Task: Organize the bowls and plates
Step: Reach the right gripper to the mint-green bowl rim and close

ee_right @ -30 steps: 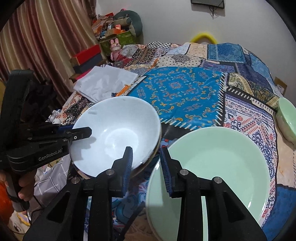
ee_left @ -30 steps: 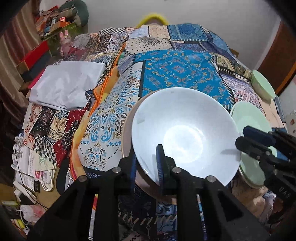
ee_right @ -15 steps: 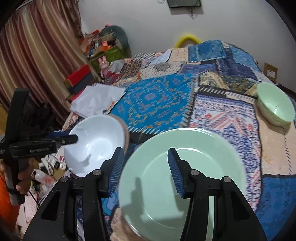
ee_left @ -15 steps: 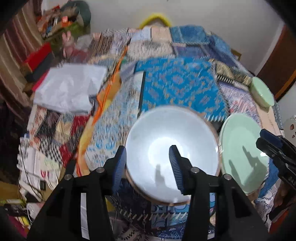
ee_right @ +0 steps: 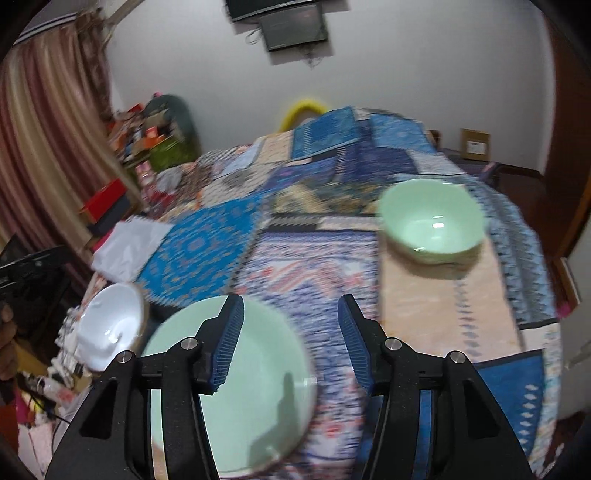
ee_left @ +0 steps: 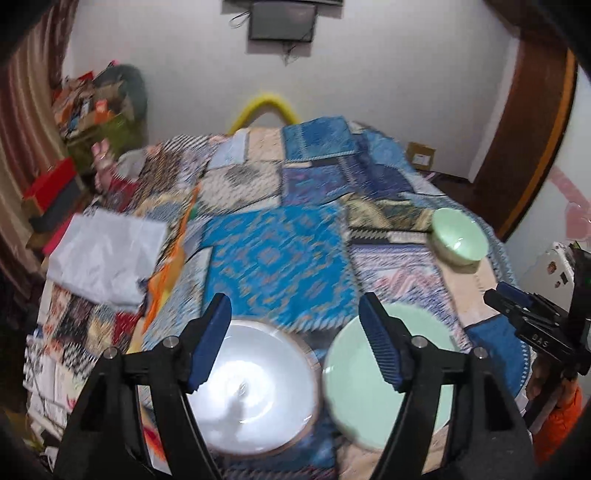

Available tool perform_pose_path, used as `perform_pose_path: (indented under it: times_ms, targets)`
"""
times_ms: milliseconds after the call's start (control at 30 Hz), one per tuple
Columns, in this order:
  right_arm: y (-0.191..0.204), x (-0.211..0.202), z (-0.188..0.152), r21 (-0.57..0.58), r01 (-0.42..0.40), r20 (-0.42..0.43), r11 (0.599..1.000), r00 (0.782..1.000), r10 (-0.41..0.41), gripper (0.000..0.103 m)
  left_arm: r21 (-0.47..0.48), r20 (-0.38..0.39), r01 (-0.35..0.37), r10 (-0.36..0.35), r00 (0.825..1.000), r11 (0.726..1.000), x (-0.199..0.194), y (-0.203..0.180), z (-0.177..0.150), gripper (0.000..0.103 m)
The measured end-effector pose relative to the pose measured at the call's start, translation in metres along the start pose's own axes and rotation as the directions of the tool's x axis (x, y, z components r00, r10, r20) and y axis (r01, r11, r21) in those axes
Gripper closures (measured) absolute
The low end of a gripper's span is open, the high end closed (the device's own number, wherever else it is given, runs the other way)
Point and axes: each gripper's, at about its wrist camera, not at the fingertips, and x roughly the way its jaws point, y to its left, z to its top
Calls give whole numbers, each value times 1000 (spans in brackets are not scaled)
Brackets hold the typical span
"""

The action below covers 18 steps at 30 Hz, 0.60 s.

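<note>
Both tongs empty, jaws just been opening: left tongs (ee_left: 295, 339) spread over white bowl (ee_left: 255, 387), right tongs (ee_right: 291, 339) beside green plate (ee_right: 236, 384). Green bowl (ee_right: 430, 221) sits far right on bed (ee_right: 207, 247). Next: approach its near rim squarely, pinch wall firmly.

The left claw (ee_left: 295, 339) fills the lower frame of its own view, jaws wide apart after just opening, with nothing gripped between them. The right claw (ee_right: 291, 343) has likewise just opened and grips nothing; a hand (ee_right: 7, 339) shows at the left edge.

A patchwork quilt (ee_left: 280, 254) carries folded white cloth (ee_left: 107, 254); a dark screen (ee_left: 282, 20) hangs above.
</note>
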Motion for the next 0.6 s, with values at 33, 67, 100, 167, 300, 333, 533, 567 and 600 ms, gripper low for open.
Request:
perform_pose_path:
  times_ms: [33, 67, 100, 167, 300, 333, 533, 567, 600]
  targets:
    - [-8, -3, 2, 7, 19, 6, 1000, 1000, -19, 53, 9, 3, 10, -10, 1000, 1000, 3, -9, 4, 31]
    - [-16, -5, 3, 12, 36, 10, 999, 999, -36, 53, 16, 3, 18, -18, 1000, 1000, 7, -17, 8, 30]
    - [-26, -7, 5, 19, 54, 14, 998, 998, -54, 53, 22, 2, 27, -27, 1000, 999, 12, -24, 12, 30]
    - [-42, -10, 8, 32, 84, 19, 996, 996, -85, 53, 36, -5, 44, -44, 999, 998, 23, -40, 20, 30]
    - [-76, -7, 15, 66, 145, 20, 987, 989, -147, 53, 60, -20, 57, -56, 998, 997, 50, -69, 35, 29]
    - [-82, -7, 16, 73, 152, 17, 986, 988, -153, 53, 67, -26, 61, -60, 998, 996, 58, -76, 39, 29]
    - [-123, 13, 28, 129, 180, -5, 975, 984, -180, 53, 112, -56, 87, -81, 995, 990, 104, -116, 54, 29]
    - [-127, 16, 30, 135, 182, -7, 974, 983, -182, 53, 123, -61, 92, -85, 994, 988, 113, -123, 56, 29]
    - [-133, 22, 32, 142, 183, -9, 973, 983, -184, 53, 131, -70, 102, -93, 993, 986, 121, -129, 58, 29]
